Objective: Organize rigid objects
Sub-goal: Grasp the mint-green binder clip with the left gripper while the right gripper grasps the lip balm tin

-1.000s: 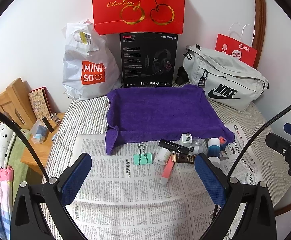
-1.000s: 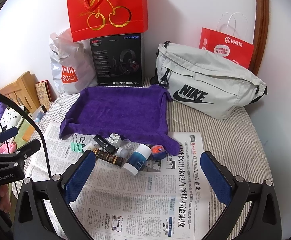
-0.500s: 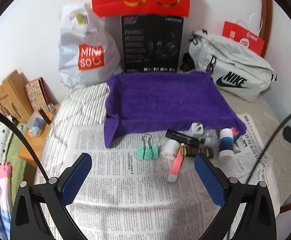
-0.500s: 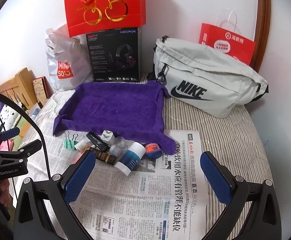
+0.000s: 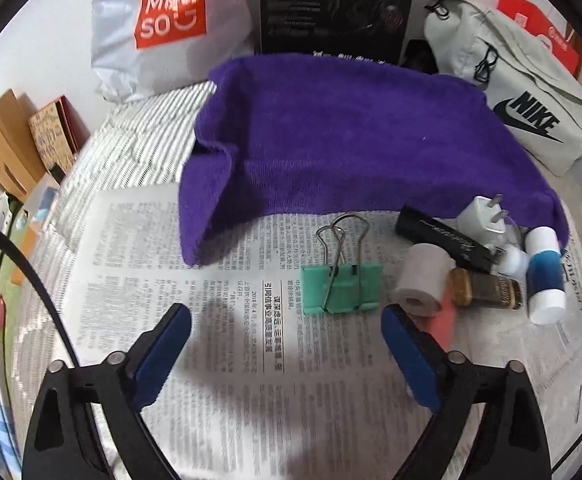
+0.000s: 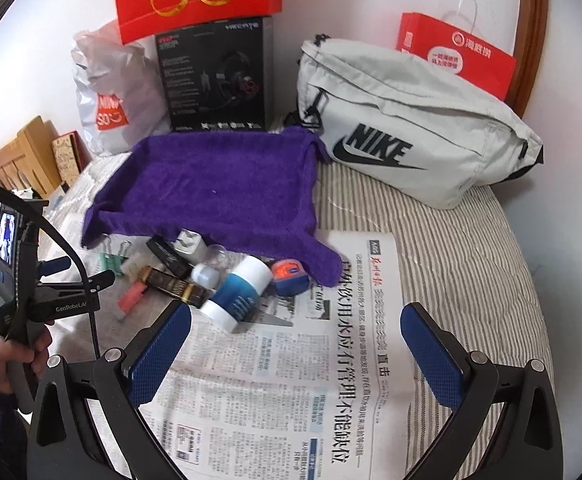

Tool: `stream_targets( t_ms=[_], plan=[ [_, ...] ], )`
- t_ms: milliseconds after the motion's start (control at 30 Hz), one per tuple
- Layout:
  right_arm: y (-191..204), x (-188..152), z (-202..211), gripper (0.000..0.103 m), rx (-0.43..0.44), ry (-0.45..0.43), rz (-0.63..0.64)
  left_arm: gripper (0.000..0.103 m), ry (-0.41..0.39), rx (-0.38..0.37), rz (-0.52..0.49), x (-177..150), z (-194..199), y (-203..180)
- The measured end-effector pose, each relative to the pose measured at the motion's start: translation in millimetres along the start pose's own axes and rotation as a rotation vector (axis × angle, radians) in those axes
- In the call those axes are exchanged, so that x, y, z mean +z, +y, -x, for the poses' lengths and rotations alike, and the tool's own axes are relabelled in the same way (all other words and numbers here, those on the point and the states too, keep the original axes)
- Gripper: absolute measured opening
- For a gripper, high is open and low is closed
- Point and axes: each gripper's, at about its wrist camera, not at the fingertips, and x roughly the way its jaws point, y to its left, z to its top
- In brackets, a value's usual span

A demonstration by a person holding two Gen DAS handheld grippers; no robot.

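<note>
The left gripper (image 5: 287, 332) hangs over the newspaper (image 5: 219, 380) with its blue pads well apart; its jaws have just been closing a little, and only printed paper lies between them. Just beyond its tips, at twelve o'clock, the green binder clip (image 5: 341, 288) lies flat, wire handles pointing toward the purple towel (image 5: 351, 140). At one o'clock sits a small white roll (image 5: 421, 284), touching a pink tube (image 5: 443, 322) partly hidden behind the right finger. Further toward two o'clock cluster a brown bottle (image 5: 485, 288), a black stick (image 5: 443, 238), a white charger plug (image 5: 485, 218) and a blue-and-white bottle (image 5: 543, 276) lying on its side.

The right gripper (image 6: 295, 348) is likewise spread wide, nothing between its pads, above the newspaper. The same cluster lies at eleven o'clock from it, with an orange-and-blue tape measure (image 6: 289, 276) beside the towel's corner. A hand (image 6: 7, 356) at nine o'clock grips the other tool's handle. Behind the towel stands a grey Nike bag (image 6: 411, 128).
</note>
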Motion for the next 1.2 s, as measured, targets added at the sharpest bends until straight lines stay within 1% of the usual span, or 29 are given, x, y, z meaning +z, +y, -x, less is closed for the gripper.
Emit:
stream_targets(
  t_ms=[67,133,233,333,400,500,533,567,600,633,733,800,900,1000,1067,1133,1200],
  plan=[
    [-6,1,-7,0.103,-0.006,0.018,-0.012,0.093,0.006,-0.021,0.013,1,-5,-2],
    [-10,1,-14,0.103,-0.004,0.034,-0.025,0.093,0.001,-0.026,0.021,3,-7,-5],
    [-16,1,-22,0.103,0.008,0.051,-0.042,0.093,-0.015,-0.019,0.020,7,-10,-8],
    [-18,0,-29,0.103,0.004,0.062,-0.041,0.094,-0.030,0.005,0.025,9,-14,-9],
    [-18,-1,-34,0.103,0.001,0.075,-0.038,0.088,-0.049,0.005,0.029,7,-11,-9],
    [-20,-2,-42,0.103,0.008,0.087,-0.035,0.069,-0.078,0.002,0.043,4,-7,-7],
    [-20,-3,-44,0.103,0.012,0.085,-0.034,0.055,-0.090,0.004,0.050,4,-5,-6],
    [-20,-3,-48,0.103,0.018,0.080,-0.031,0.049,-0.099,0.006,0.050,4,-4,-4],
    [-20,-3,-51,0.103,0.022,0.077,-0.028,0.046,-0.106,0.000,0.046,4,-4,-2],
    [-20,-3,-54,0.103,0.027,0.073,-0.023,0.039,-0.116,-0.009,0.036,3,-3,-2],
    [-19,-5,-67,0.103,0.039,0.075,-0.001,0.039,-0.139,-0.028,0.028,2,-4,1],
    [-19,-4,-78,0.103,0.037,0.074,0.006,0.039,-0.151,-0.025,0.019,0,-3,0],
    [-20,-2,-92,0.100,0.039,0.071,0.014,0.039,-0.154,-0.023,0.018,-1,-2,-1],
    [-19,-1,-107,0.091,0.052,0.095,0.016,0.039,-0.154,-0.024,0.019,-1,-2,0],
    [-17,-3,-114,0.080,0.080,0.112,0.019,0.039,-0.154,-0.023,0.018,-2,-1,0],
    [-14,-4,-118,0.075,0.110,0.111,0.026,0.039,-0.154,-0.022,0.018,-2,-1,1],
    [-11,-6,-121,0.074,0.126,0.105,0.038,0.039,-0.154,-0.024,0.018,-2,-1,1]
  ],
)
